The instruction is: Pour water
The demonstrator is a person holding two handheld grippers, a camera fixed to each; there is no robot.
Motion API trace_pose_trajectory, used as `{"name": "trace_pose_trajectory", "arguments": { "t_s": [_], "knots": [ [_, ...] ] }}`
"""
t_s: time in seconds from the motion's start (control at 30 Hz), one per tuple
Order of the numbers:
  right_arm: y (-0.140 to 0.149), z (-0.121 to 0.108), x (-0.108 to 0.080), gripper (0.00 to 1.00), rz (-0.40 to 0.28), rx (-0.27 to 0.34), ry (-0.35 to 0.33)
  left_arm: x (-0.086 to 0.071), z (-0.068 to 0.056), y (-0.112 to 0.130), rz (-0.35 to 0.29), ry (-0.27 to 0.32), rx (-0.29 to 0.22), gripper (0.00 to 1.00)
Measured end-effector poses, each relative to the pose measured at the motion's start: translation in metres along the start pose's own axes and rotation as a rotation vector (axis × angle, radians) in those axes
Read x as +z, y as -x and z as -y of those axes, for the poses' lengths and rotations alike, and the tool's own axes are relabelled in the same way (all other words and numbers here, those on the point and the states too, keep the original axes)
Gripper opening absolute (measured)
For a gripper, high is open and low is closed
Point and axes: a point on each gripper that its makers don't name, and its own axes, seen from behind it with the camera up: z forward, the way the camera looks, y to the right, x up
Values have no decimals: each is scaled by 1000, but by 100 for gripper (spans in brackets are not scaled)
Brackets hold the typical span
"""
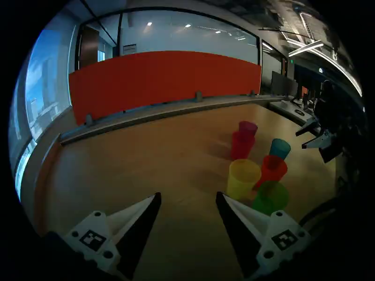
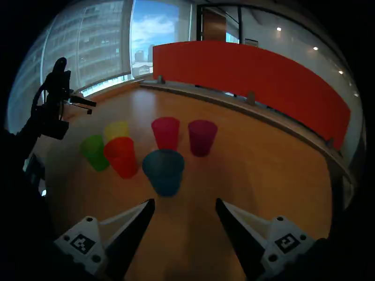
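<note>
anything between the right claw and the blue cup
No: in the right gripper view, bare wooden table runs from the open right claw to the blue cup just ahead.

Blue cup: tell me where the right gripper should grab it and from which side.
I'd grip the blue cup on its side wall, just below the rim, coming straight in from the side facing the right gripper. It stands upright, mouth up, tapering downward, and is the nearest cup, with bare table in front. Mind the orange cup close at left.
</note>
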Motion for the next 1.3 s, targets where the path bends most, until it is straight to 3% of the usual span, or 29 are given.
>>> {"name": "trace_pose_trajectory", "arguments": {
  "t_s": [0.3, 0.6, 0.9, 1.1, 1.3],
  "knots": [
    [-14, -7, -11, 100, -53, -8, 59, -20, 19, -31, -98, -83, -85, 86],
    [-28, -24, -17, 100, -163, -20, 188, -28, 38, -43, -200, -202, -95, 86],
    [-51, -40, -28, 100, -264, 8, 292, -36, 36, -56, -259, -257, -67, 86],
    [-81, -58, -51, 100, -389, 53, 386, -50, 36, -74, -323, -294, -66, 86],
    [-91, -65, -58, 100, -492, 83, 469, -54, 33, -73, -376, -339, -62, 86]
  ]
}}
